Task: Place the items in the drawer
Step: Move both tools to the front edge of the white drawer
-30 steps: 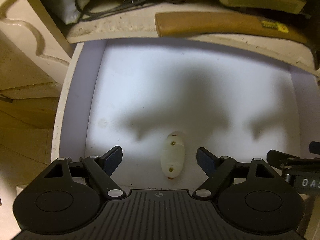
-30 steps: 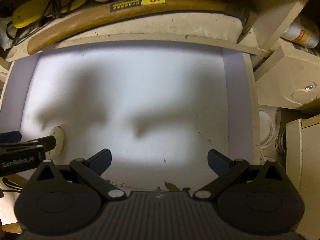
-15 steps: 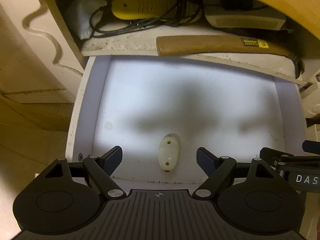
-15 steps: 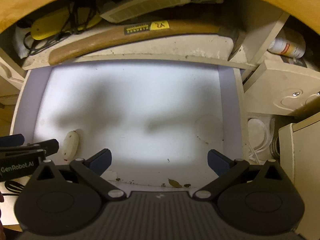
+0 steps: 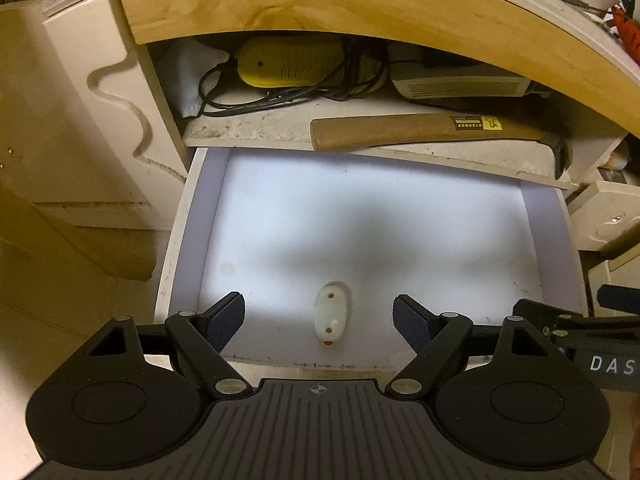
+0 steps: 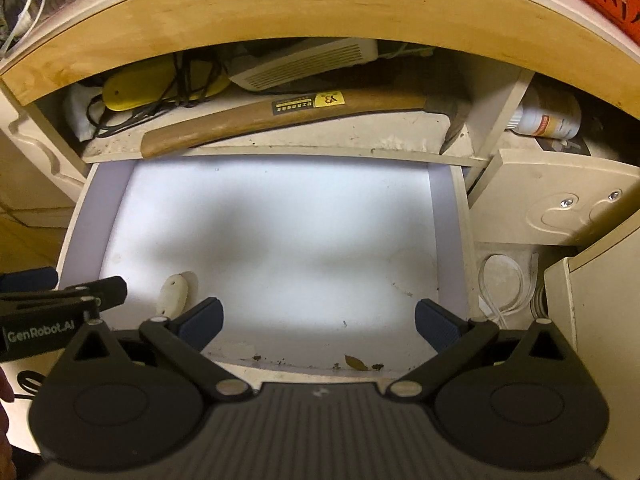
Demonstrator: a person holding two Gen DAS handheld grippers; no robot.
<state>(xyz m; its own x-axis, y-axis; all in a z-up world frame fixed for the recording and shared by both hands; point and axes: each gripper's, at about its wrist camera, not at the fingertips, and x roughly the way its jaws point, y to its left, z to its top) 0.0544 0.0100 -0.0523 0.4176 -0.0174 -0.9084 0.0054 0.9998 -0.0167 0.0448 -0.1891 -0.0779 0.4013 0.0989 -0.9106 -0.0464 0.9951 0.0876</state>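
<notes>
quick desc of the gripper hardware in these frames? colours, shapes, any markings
Both match: left gripper and right gripper have a black ribbed body, two round discs, black scissor linkages with silver pivot pins, and dark blue ridged fingers. White lettering: "DAS" on the right unit's side, "GenRobot.AI" on the left's. No cables or sleeves visible.

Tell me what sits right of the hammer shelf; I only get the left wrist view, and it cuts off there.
Observer: A white bottle lies on its side in the next cubby.
Visitor: Anything in the drawer besides that white oval piece?
Observer: Yes, a dry leaf at the front edge, which your view misses.
Visitor: Is the right claw holding something?
Observer: No, it is open and empty.
</notes>
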